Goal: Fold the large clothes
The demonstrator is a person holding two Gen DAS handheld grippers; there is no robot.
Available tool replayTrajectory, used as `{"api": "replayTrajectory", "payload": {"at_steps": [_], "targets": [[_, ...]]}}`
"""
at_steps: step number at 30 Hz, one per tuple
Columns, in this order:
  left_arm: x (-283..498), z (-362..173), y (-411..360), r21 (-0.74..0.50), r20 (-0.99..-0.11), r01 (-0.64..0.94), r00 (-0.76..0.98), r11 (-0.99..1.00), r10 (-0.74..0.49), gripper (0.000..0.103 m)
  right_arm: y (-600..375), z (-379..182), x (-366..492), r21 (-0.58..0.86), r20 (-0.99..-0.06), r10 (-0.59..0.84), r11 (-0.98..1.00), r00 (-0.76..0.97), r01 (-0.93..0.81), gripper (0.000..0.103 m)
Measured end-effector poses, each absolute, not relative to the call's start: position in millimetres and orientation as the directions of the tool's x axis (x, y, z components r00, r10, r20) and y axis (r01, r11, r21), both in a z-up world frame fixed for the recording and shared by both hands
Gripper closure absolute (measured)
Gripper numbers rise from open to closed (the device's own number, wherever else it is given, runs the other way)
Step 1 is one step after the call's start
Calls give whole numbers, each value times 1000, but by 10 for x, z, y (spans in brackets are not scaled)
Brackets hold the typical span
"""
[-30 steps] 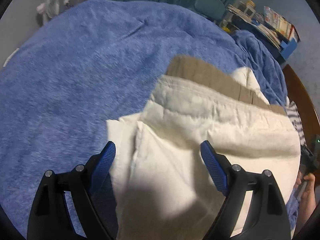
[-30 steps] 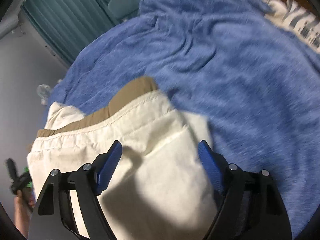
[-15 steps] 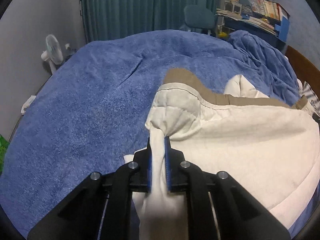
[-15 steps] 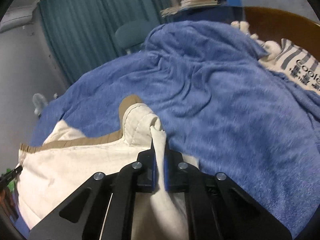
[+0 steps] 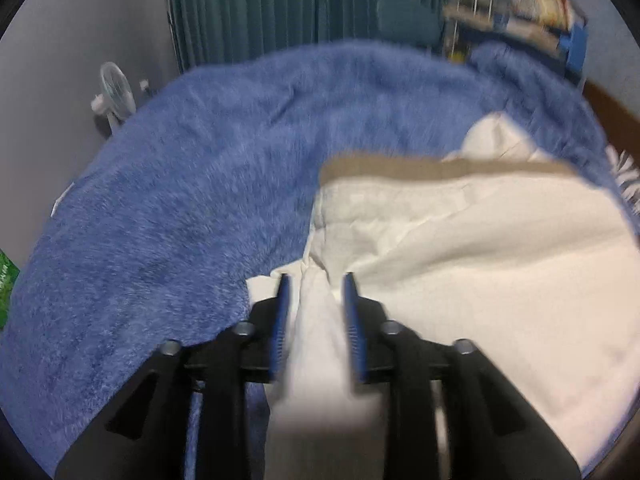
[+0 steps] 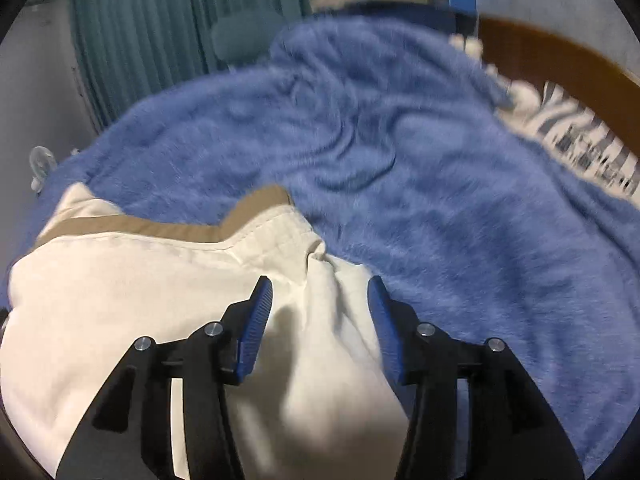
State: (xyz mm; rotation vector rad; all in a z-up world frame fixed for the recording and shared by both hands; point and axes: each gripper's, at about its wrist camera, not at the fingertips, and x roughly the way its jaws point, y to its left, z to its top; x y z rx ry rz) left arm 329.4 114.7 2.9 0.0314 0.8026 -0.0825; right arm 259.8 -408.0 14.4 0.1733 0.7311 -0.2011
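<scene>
A cream garment [image 5: 480, 248] with a tan band [image 5: 400, 168] along its far edge lies folded on a blue fleece blanket [image 5: 180, 200]. My left gripper [image 5: 317, 280] is at the garment's near left corner. Its jaws are opening, and a raised ridge of cream cloth stands between the blue pads without being pinched. In the right wrist view the same garment [image 6: 140, 280] fills the lower left. My right gripper [image 6: 320, 284] is at its near right corner, its jaws also opening. A loose fold of cloth lies between the pads, clear of both.
The blanket [image 6: 440, 200] covers a bed with a wooden headboard [image 6: 560, 64] and a striped pillow [image 6: 580, 136] at the right. Beyond the bed are a teal curtain [image 5: 300, 4], a small fan [image 5: 114, 96], a chair [image 5: 404, 20] and a cluttered shelf [image 5: 532, 32].
A second ago both grippers hung wide open over the garment. Half a second ago each was shut on a pinch of cloth. Now both have parted again and the cloth has slackened.
</scene>
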Motion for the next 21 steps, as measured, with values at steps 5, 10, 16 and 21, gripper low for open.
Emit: {"api": "replayTrajectory", "payload": {"at_steps": [5,10,16,21], "targets": [[2434,253,888,-63,-652,207,732,976,-197,34,-3762,321,1846,144,-627,13,985,779,100,40],[1902,50,577,-96,-685,291,675,952,-275,34,-3260,177,1373,125,-677,119,991,726,-46,38],[1934,-136,313,-30,-703,309,670,950,-240,26,-2873,-63,1541,35,-735,105,992,669,-118,34],[2395,13,21,-23,-712,323,659,946,-242,22,-2732,93,2062,65,-732,125,991,670,-114,32]]}}
